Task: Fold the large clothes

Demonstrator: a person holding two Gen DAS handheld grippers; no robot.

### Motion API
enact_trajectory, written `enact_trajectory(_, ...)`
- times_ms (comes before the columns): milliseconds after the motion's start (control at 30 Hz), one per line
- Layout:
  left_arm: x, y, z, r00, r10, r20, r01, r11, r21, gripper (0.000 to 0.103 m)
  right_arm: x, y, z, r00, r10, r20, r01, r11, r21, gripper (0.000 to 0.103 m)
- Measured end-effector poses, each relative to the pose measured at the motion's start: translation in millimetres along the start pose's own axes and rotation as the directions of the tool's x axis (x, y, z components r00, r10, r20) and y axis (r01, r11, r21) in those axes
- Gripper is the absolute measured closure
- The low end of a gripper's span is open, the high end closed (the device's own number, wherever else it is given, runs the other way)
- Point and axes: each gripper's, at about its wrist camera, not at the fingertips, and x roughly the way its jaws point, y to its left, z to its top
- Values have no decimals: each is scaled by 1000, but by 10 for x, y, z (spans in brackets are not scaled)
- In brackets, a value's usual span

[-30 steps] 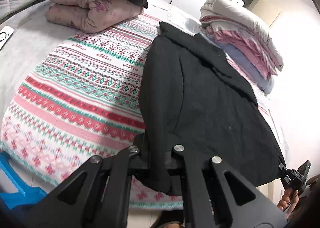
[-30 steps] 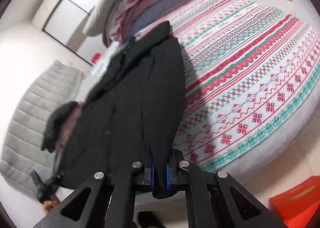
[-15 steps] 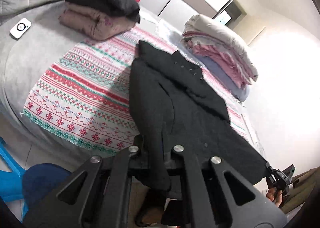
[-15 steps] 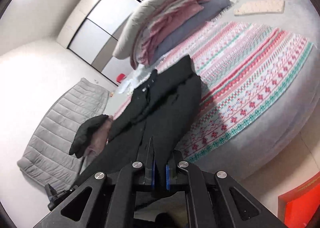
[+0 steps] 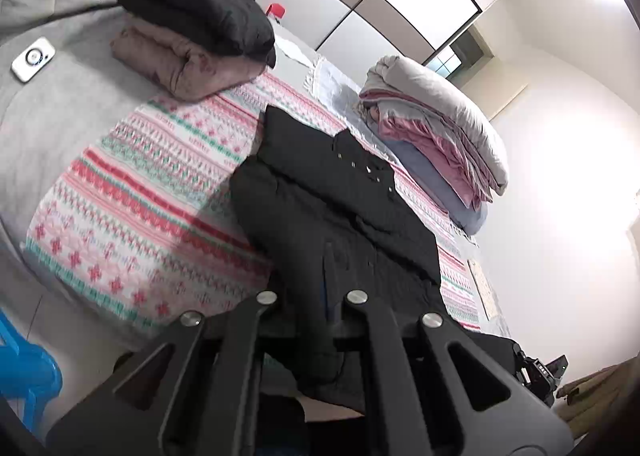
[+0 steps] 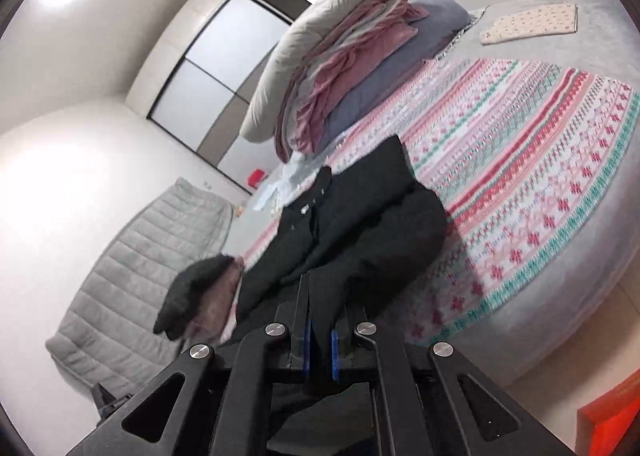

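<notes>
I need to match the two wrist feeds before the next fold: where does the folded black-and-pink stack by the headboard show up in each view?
Left wrist: the folded stack sits upper left, on the grey bed beyond the patterned blanket.
Right wrist: the same stack shows lower left, partly cut off by the black coat.
Shared landmark: the red object by the wardrobe.

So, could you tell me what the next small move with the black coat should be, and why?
Probably carry the held hem forward over the black coat toward its collar. Both the left tool and the right tool are shut on its near edge, lifted off the patterned blanket, while the collar end lies flat on the bed.
</notes>
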Motion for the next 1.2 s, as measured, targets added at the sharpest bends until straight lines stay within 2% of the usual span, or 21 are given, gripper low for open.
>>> enact_trajectory(200, 258, -101, 313, 1000, 1, 21, 0, 1000, -19, 96, 296, 35, 296, 1000, 11, 26, -12, 1000, 6, 97)
enact_trajectory(567, 1024, -452, 1017, 999, 0, 51, 2, 1000, -25, 96, 1080, 27, 934, 996, 6, 88, -8, 1000, 26, 97)
enact_trajectory(733, 1618, -631, 1468, 998, 34, 58, -34, 999, 0, 96, 1625, 72, 1323, 995, -20, 99, 19, 1000, 10, 97)
enact_trajectory(800, 1995, -611, 1648, 998, 66, 24, -65, 998, -15, 95, 1941, 83, 1509, 995, -35, 98, 35, 999, 4, 97)
enact_trajectory(833, 2284, -525, 1748, 996, 87, -17, -88, 994, -60, 95, 2123, 62, 1593, 994, -61, 95, 60, 998, 9, 97)
enact_trajectory(900, 2645, -395, 1856, 990, 131, -53, -135, 987, -89, 95, 2560, -55, 1747, 992, -113, 63, 111, 993, 42, 97)
enact_trajectory(967, 3045, -352, 1968, 978, 197, -62, -201, 978, -54, 95, 2926, -176, 1878, 986, -163, 30, 161, 984, 72, 97)
enact_trajectory(1000, 3190, -379, 2002, 973, 223, -65, -224, 974, -19, 95, 3108, -222, 1971, 983, -184, 24, 181, 980, 77, 97)
enact_trajectory(1067, 3625, -538, 2063, 955, 283, -86, -268, 952, 149, 94, 3363, -232, 2117, 982, -188, 7, 187, 981, 52, 97)
enact_trajectory(1100, 3860, -596, 2055, 943, 314, -112, -282, 930, 238, 94, 3549, -211, 2197, 975, -222, -15, 222, 975, 6, 97)
enact_trajectory(1133, 4058, -574, 2045, 930, 340, -138, -296, 918, 265, 92, 3755, -207, 2248, 961, -274, -45, 271, 961, -58, 96)
enact_trajectory(1167, 4178, -502, 2034, 923, 347, -164, -302, 921, 247, 90, 4018, -278, 2266, 937, -336, -92, 327, 939, -108, 96)
enact_trajectory(1200, 4261, -408, 2026, 922, 333, -198, -292, 933, 210, 86, 4178, -395, 2244, 917, -375, -137, 364, 926, -101, 95)
